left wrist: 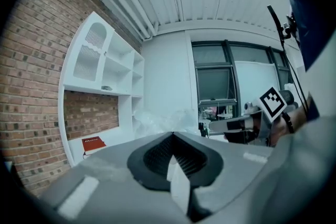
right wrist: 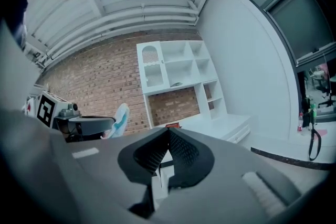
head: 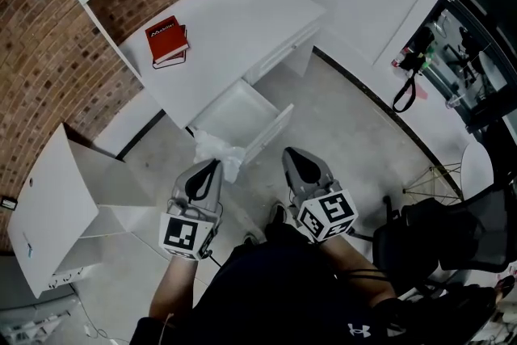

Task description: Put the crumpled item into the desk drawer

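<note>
A white crumpled item (head: 220,151) hangs from the tip of my left gripper (head: 215,163), which is shut on it, just in front of the open desk drawer (head: 279,122). In the left gripper view the item (left wrist: 164,120) shows as a pale translucent bunch past the closed jaws of my left gripper (left wrist: 172,134). The drawer juts out of the white desk (head: 230,32) and looks empty inside. My right gripper (head: 289,152) is shut with nothing in it, level with the left one, to the right of the drawer's front corner. In the right gripper view the item (right wrist: 118,118) dangles off the left gripper.
A red book (head: 166,39) lies on the desk top. On the floor to the left stands a white cabinet (head: 50,210) with its door open. At the right are a black chair (head: 452,234) and a wire-legged stool (head: 432,178).
</note>
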Demonstrator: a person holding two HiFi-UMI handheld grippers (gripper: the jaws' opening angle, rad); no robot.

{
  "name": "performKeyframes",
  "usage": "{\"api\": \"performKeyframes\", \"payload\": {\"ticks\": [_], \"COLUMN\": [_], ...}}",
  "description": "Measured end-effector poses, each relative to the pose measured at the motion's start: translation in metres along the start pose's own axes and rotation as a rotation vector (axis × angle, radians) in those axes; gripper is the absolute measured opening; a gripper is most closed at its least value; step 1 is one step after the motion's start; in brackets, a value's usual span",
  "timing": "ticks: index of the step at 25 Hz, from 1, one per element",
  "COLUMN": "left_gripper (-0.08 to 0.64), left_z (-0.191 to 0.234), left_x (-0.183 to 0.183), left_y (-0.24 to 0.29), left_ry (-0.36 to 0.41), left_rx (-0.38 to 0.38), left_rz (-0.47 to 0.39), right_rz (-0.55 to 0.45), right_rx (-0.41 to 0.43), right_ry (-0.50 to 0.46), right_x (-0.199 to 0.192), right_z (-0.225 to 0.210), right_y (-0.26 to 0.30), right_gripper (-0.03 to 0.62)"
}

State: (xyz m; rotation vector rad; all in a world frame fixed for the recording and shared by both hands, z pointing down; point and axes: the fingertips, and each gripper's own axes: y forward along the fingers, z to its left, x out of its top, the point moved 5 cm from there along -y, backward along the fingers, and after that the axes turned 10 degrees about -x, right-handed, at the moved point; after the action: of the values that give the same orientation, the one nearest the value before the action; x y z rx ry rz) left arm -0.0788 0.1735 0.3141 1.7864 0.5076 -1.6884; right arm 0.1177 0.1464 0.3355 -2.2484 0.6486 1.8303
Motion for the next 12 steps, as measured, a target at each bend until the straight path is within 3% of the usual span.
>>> {"api": "performKeyframes", "payload": {"ticks": [12], "left_gripper": [0.002], "left_z": [0.029], "left_x": [0.01], "left_y": [0.047], "left_ry": [0.025], "left_rx": [0.13], "left_rz": [0.007], "right_rz": [0.01], "right_rx": [0.093], "right_ry": [0.018], "right_x": [0.022], "right_z": [-0.055], "right_y": [0.061], "right_gripper": [0.002]}}
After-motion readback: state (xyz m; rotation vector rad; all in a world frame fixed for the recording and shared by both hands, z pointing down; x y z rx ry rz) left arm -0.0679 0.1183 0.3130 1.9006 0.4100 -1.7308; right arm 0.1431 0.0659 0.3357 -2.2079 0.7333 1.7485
